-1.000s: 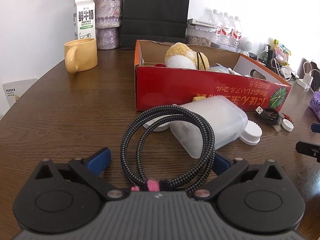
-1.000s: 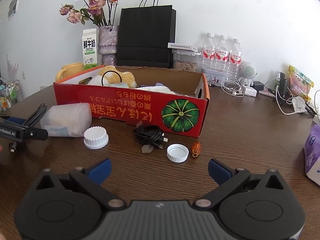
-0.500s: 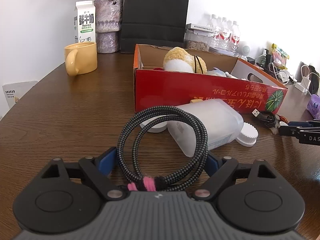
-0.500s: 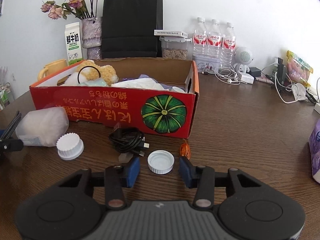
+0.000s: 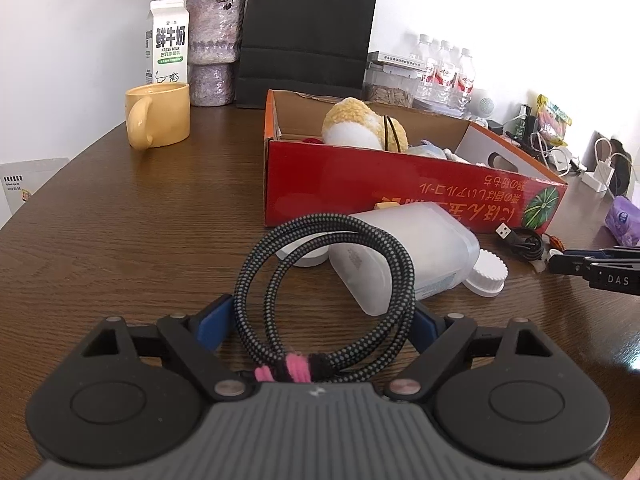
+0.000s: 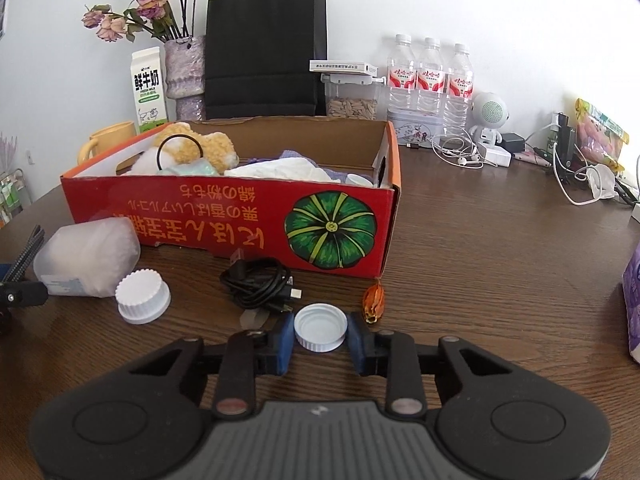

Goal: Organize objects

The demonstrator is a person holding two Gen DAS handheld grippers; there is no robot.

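My left gripper (image 5: 322, 322) is shut on a coiled grey braided cable (image 5: 324, 280) tied with a pink band, held upright in front of a translucent plastic container (image 5: 404, 252) lying on its side. My right gripper (image 6: 320, 338) is closed around a small white bottle cap (image 6: 320, 327) on the table, its blue pads touching the cap's sides. The red cardboard box (image 6: 240, 216) with the pumpkin print stands behind, holding a plush toy (image 6: 192, 152) and cloths. The box also shows in the left wrist view (image 5: 400, 188).
A larger white ribbed lid (image 6: 143, 297), a black USB cable bundle (image 6: 260, 284) and a small orange object (image 6: 373, 300) lie in front of the box. A yellow mug (image 5: 158, 120), milk carton (image 5: 167, 46), vase, black paper bag (image 6: 264, 52) and water bottles (image 6: 430, 76) stand at the back.
My right gripper moved forward and down to the small white cap and closed its jaws onto it. My left gripper closed on the braided cable and stayed near the container.
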